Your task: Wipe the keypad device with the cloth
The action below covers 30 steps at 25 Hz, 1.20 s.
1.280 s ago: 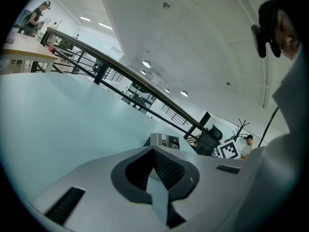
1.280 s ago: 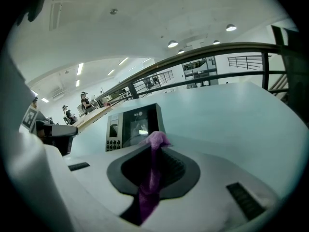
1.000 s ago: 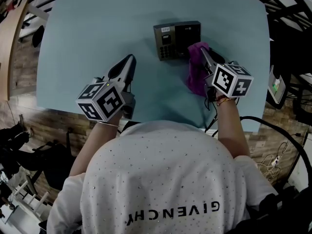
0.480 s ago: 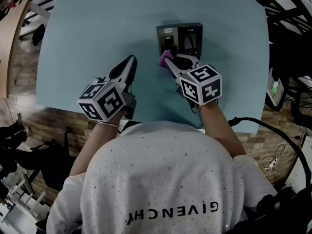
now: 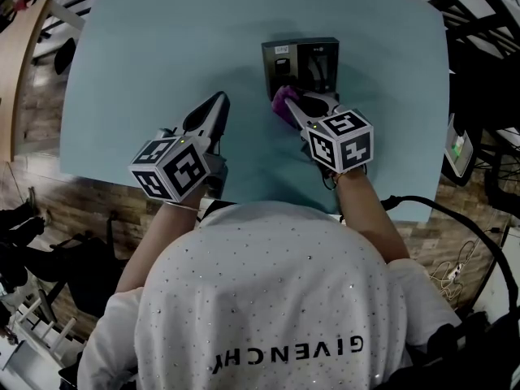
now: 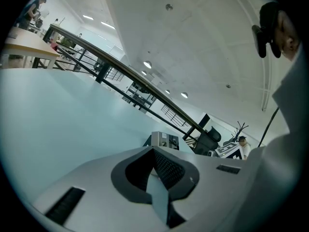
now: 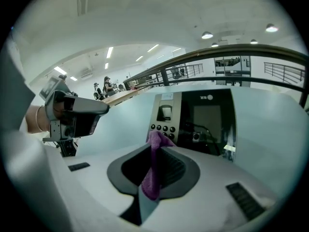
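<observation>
right tongs [image 7: 155,153]: closed on the cloth [image 7: 153,180]; a purple fold is pinched between the jaws, with a tuft poking out past the tips
left tongs [image 6: 157,170]: closed, nothing between; held over the table [image 5: 122,63] toward its near edge, left of the keypad [image 5: 313,55] and well apart from it
keypad place: toward the table's far edge, roughly mid-width, face up
keypad look: dark body; grey button panel with a small screen on its left part, dark glossy panel on the right
cloth place: tuft sits at the keypad's near edge, on the button side; contact looks likely but I can't confirm it
step: wipe looks under way at the button end
risk 1: nothing holds the keypad, so a sideways drag could slide or turn it on the smooth table
risk 2: only a small tuft sticks out; pressed too low, the hard jaw tips rub the buttons or glossy panel instead of cloth
risk 3: cloth may pull out of the pinch if it snags on the buttons
risk 4: contact patch is narrow, so parts of the face get missed unless passes overlap
</observation>
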Motion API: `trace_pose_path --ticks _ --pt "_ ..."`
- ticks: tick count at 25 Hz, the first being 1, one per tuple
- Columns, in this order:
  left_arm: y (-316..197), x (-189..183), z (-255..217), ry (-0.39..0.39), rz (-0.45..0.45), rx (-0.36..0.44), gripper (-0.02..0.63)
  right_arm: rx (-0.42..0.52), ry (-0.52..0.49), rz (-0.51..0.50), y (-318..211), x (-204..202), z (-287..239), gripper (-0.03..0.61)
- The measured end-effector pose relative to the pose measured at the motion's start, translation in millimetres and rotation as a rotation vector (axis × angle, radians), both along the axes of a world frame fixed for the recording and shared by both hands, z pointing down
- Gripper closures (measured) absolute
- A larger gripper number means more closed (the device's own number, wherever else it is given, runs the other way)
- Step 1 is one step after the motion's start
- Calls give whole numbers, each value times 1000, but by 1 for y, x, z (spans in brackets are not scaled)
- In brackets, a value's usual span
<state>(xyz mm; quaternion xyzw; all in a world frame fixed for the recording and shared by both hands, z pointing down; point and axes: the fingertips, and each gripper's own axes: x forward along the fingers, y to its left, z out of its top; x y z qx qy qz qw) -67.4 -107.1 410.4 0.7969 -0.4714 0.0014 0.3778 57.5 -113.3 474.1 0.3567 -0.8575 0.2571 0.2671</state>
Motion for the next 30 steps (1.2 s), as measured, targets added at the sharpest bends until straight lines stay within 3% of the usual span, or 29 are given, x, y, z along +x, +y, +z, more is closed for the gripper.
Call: trace_pose_path --ticks 12,30 --pt "-5 11 0 -5 11 0 614 -1 18 116 -13 51 2 541" --pt "-7 13 3 -9 15 -13 614 -26 -36 232 -22 89 0 541"
